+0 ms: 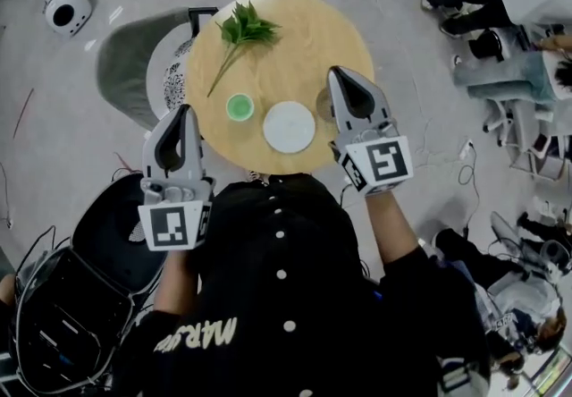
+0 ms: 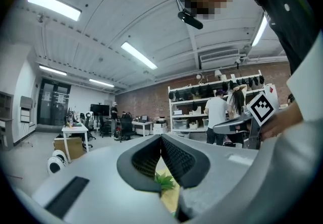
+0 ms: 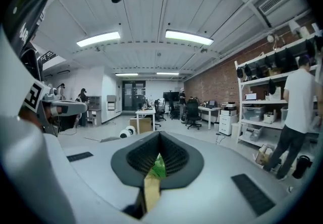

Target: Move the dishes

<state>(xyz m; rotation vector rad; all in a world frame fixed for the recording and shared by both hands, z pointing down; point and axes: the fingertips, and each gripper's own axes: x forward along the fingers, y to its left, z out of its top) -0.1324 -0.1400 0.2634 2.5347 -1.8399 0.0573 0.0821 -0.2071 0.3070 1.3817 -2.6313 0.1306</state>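
Note:
On the round wooden table (image 1: pixel 295 38) lie a white plate (image 1: pixel 289 126), a small green bowl (image 1: pixel 239 106) to its left and a leafy green sprig (image 1: pixel 239 33) farther back. A clear glass (image 1: pixel 323 105) shows partly behind my right gripper (image 1: pixel 338 73), which hovers over the table's right side, jaws shut and empty. My left gripper (image 1: pixel 181 111) hangs just off the table's left edge, also shut on nothing. Both gripper views point up at the room. The left gripper (image 2: pixel 161 140) and the right gripper (image 3: pixel 160 137) have their tips together, with the sprig (image 2: pixel 164 181) glimpsed below.
A grey chair (image 1: pixel 125 64) stands left of the table and a black seat (image 1: pixel 112 234) by my left side. White round devices (image 1: pixel 67 9) sit on the floor at far left. People and office chairs (image 1: pixel 500 2) crowd the right. Cables trail over the floor.

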